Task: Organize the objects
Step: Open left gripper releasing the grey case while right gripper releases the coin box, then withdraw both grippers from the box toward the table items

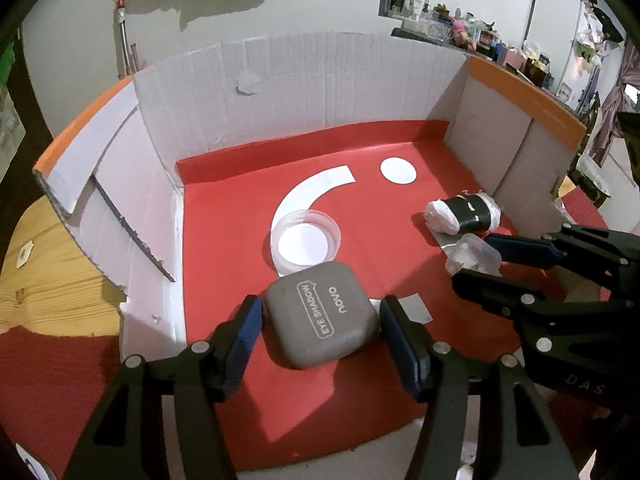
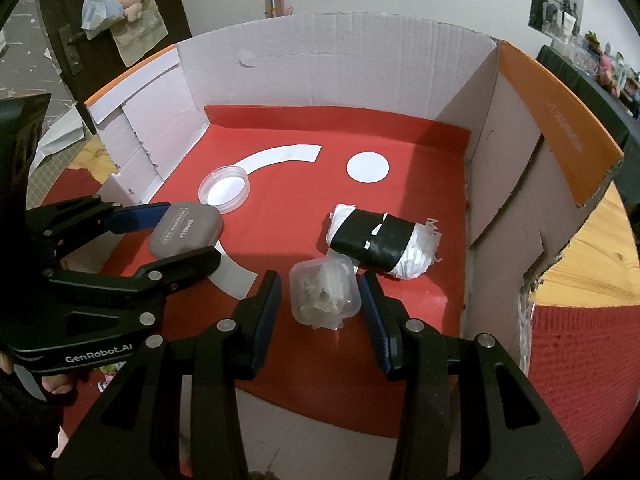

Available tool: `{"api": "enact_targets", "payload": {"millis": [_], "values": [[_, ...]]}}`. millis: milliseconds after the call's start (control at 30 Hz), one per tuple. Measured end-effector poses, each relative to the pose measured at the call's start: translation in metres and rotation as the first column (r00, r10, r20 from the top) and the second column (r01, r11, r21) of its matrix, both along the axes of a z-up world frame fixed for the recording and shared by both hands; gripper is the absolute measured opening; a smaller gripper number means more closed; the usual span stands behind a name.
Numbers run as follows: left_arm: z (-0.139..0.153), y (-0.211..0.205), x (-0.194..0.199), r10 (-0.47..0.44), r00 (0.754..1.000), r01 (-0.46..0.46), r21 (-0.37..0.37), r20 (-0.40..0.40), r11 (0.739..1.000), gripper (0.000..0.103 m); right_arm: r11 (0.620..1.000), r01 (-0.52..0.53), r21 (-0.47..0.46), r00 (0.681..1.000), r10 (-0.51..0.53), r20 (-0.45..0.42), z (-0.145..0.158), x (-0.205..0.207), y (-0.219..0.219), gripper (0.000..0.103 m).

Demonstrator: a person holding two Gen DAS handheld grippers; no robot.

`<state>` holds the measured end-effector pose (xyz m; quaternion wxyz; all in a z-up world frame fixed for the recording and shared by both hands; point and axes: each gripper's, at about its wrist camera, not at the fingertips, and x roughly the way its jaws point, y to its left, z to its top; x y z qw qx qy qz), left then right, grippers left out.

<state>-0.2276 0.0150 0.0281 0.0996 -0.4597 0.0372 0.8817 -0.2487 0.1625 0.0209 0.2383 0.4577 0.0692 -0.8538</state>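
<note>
Two tools over a red-floored cardboard box point(image 2: 400, 80).
Left tool point(image 1: 320, 320): jaws parted, straddling grey square eye-shadow case point(image 1: 322, 320) on the box floor. Right tool point(image 2: 320, 296): jaws parted around small clear plastic container point(image 2: 324, 296), pads not pressing.

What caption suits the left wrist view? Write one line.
Left gripper straddles a grey eye shadow case on the red floor of a cardboard box, a clear round dish just beyond.
</note>
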Motion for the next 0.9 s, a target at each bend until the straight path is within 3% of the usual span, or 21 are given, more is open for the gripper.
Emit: {"api": "enact_targets", "payload": {"millis": [167, 300, 567, 900], "values": [[0.004, 0.003, 0.005, 0.002, 1.000, -0.002, -0.014, -0.022, 1.000, 0.066, 1.000, -0.002, -0.004, 1.000, 0.002, -0.016, 0.004, 0.006, 0.001, 0.040], [0.008, 0.003, 0.009, 0.004, 0.999, -0.004, -0.012, -0.033, 1.000, 0.068, 1.000, -0.002, -0.009, 0.999, 0.002, -0.032, 0.009, 0.011, 0.002, 0.048], [0.016, 0.003, 0.020, 0.013, 0.998, -0.014, -0.010, -0.053, 1.000, 0.071, 1.000, -0.005, -0.021, 0.998, 0.004, -0.055, 0.017, 0.023, 0.003, 0.048], [0.026, -0.001, 0.038, 0.034, 0.996, -0.034, 0.000, -0.087, 0.999, 0.079, 1.000, -0.009, -0.027, 0.994, 0.007, -0.106, 0.033, 0.047, 0.005, 0.059]]}}
